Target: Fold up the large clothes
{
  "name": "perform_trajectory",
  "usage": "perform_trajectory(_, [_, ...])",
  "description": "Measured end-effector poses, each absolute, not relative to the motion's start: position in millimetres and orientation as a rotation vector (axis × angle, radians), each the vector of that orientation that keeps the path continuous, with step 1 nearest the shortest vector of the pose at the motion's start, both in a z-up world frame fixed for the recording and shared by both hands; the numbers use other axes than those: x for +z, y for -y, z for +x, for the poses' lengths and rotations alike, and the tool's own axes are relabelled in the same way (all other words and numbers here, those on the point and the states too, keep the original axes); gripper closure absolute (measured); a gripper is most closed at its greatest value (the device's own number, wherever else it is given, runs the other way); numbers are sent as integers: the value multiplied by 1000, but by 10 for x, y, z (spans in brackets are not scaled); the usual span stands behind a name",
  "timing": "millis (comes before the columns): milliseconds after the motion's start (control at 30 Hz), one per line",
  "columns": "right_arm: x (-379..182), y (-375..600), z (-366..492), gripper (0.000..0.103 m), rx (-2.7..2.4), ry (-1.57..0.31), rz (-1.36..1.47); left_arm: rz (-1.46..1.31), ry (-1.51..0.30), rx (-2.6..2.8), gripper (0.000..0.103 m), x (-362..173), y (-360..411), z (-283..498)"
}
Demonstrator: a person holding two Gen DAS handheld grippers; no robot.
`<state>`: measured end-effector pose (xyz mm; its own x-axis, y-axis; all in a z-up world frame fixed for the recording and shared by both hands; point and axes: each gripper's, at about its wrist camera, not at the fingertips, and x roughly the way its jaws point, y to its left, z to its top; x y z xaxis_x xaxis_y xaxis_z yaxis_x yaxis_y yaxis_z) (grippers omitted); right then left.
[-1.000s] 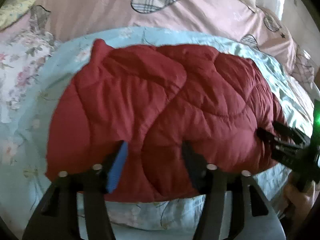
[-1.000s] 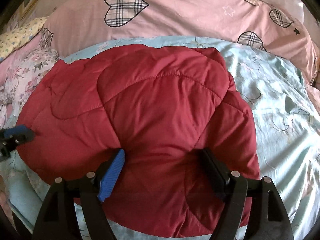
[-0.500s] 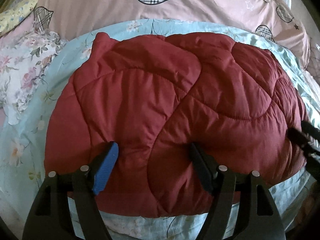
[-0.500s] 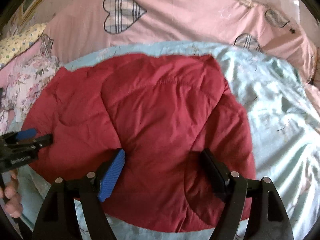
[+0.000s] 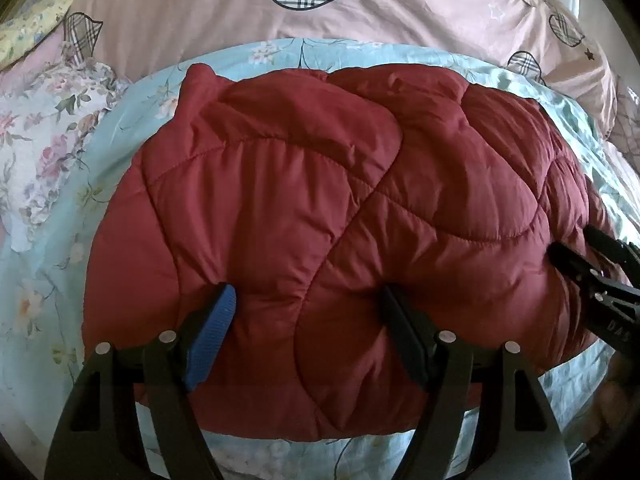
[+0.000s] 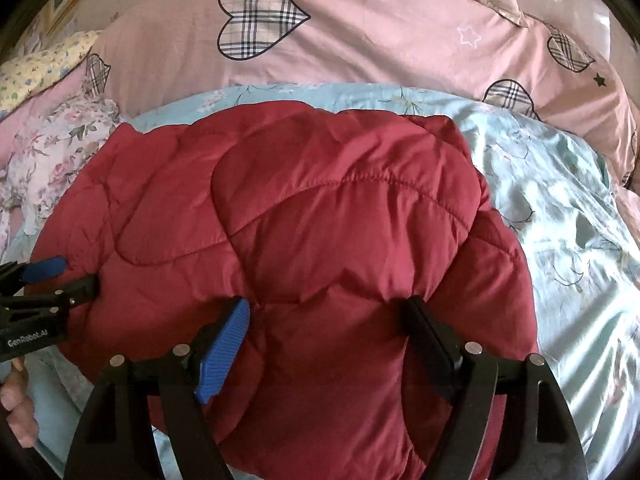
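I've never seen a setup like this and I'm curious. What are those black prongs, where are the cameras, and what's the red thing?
There is no robot here. A person holds a two-finger gripper in each hand, each with a wide-angle camera looking along its fingers. One picture is from the left gripper, the other from the right gripper; the prongs are their fingers. A red padded jacket lies on a light-blue sheet, with a pink quilt behind. Both grippers are open, tips pressed into the jacket, clamping nothing.
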<state>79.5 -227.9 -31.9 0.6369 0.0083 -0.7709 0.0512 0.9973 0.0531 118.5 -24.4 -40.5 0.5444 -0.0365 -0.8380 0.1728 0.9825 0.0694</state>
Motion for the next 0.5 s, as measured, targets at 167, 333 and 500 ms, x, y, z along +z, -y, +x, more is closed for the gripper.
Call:
perform_trajectory(167, [-345, 2304, 795, 22, -24, -875, 84, 151, -989, -127, 28, -405, 239, 1192])
perform_trajectory(333, [-350, 2305, 800, 22, -22, -878, 85, 151, -990, -125, 27, -408, 252, 1198])
perform_trajectory(500, [-361, 2326, 826, 22, -19, -879, 87, 150, -993, -130, 26, -422, 251, 1246])
